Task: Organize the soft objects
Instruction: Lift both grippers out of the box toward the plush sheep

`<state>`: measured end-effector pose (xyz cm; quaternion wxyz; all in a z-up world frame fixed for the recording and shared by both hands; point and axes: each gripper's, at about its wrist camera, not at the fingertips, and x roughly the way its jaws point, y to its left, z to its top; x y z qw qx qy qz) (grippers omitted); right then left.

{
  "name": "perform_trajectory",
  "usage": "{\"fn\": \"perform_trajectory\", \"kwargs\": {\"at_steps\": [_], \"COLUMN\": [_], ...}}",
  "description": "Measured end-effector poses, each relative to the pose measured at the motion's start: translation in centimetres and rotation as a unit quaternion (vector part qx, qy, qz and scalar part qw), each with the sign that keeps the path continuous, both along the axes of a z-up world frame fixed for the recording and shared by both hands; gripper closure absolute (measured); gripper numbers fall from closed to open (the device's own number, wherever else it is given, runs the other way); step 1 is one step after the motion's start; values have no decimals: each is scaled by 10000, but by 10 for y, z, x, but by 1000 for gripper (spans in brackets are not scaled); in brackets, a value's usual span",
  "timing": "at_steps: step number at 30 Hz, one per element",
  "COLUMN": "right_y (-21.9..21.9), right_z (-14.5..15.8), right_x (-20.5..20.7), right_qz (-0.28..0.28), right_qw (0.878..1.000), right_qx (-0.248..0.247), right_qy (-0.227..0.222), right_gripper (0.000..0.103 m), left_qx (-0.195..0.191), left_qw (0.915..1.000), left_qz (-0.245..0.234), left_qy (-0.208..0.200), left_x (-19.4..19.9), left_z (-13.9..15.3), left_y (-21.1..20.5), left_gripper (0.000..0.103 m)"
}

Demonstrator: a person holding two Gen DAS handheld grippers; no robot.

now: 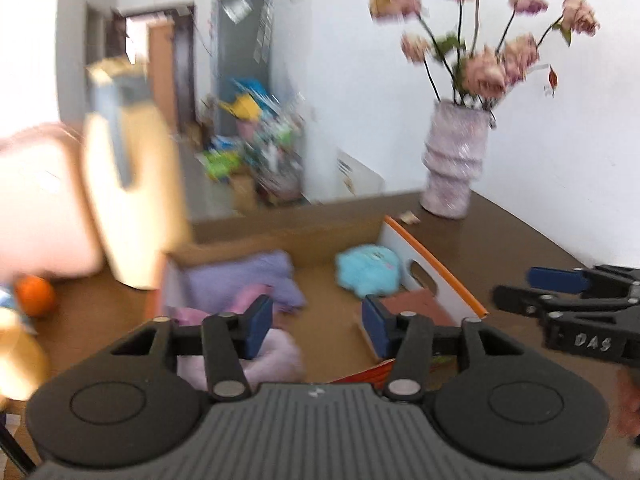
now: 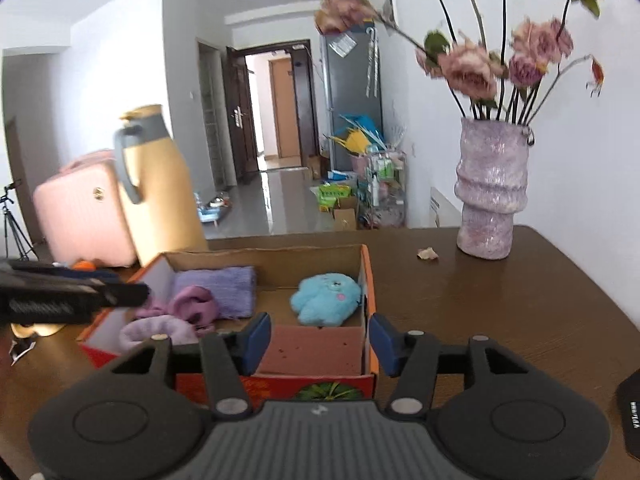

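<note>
Both grippers, left (image 1: 318, 326) and right (image 2: 320, 340), hover level above the box (image 2: 366, 280), jaws released.

Dark brown wooden surface (image 2: 500, 308). Directly ahead of the right jaws stands an open cardboard box (image 2: 366, 280), its near wall below them. Beyond and right of the jaws: a purple vase (image 2: 490, 192), with a small crumpled scrap (image 2: 427, 254) between it and the box. Left of the box: a yellow thermos jug (image 2: 160, 184) and an orange fruit (image 1: 35, 295).
</note>
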<state>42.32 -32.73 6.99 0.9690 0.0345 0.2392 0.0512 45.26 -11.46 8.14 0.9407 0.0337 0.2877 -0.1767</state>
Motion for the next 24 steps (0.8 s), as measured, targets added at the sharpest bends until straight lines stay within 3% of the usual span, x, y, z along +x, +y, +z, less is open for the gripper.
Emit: {"fn": "perform_trajectory", "kwargs": {"at_steps": [5, 9, 11, 15, 20, 24], "right_y": [6, 21, 30, 44, 59, 62], "right_z": [21, 16, 9, -7, -34, -51], "right_x": [-50, -96, -118, -158, -196, -232], "right_qz": [152, 323, 455, 595, 171, 103], "right_qw": [9992, 9979, 9970, 9959, 9958, 9958], "right_qx": [73, -11, -126, -177, -531, -532], "right_qy": [-359, -563, -611, -651, -720, -743], "right_gripper": [40, 39, 38, 37, 37, 37], "left_qx": [401, 605, 520, 303, 217, 5], "left_qw": [9944, 9838, 9812, 9826, 9823, 9822], "left_qz": [437, 844, 937, 964, 1285, 1467], "left_qy": [-869, -1460, -1603, -1559, -1343, -1170], "left_x": [-68, -131, -161, -203, -238, -271], "left_z": [30, 30, 24, 3, -33, -55], "left_y": [34, 56, 67, 83, 100, 118], "left_gripper": [42, 32, 30, 29, 29, 29]}}
